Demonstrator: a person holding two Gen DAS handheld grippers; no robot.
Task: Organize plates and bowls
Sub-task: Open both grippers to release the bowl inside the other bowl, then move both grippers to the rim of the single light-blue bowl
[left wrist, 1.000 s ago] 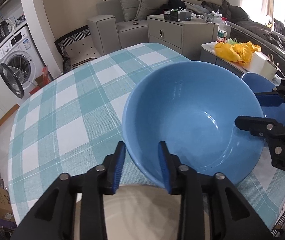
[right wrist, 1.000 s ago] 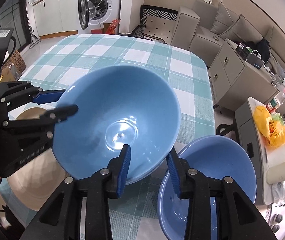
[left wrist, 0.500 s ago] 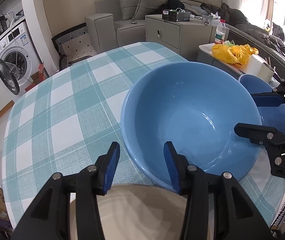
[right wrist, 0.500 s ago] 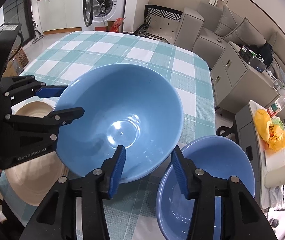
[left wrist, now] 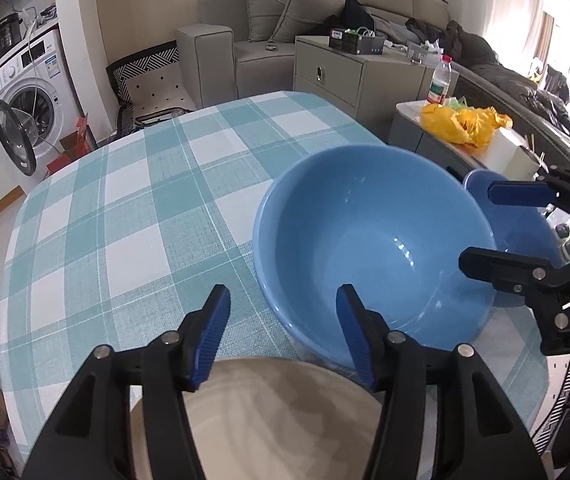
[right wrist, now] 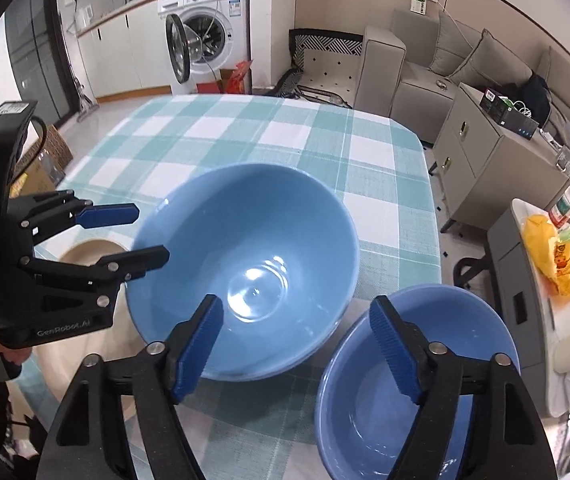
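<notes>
So the big blue bowl (right wrist: 245, 272) is sitting on the counter (right wrist: 245, 136) near its front edge, and my left gripper (left wrist: 283, 332) and right gripper (right wrist: 297, 344) have just been opening, both wide with nothing pinched, probably to let go of it, next to the smaller bowl (right wrist: 417, 384) and the beige plate (left wrist: 277, 412).

— Where is the light coming from?
— Daylight pours from a blown-out window (left wrist: 525, 12) at right; glare spots the large bowl (right wrist: 253, 284).
— Sharpness?
— Centre crisp; fisheye edges bend and darken.
</notes>
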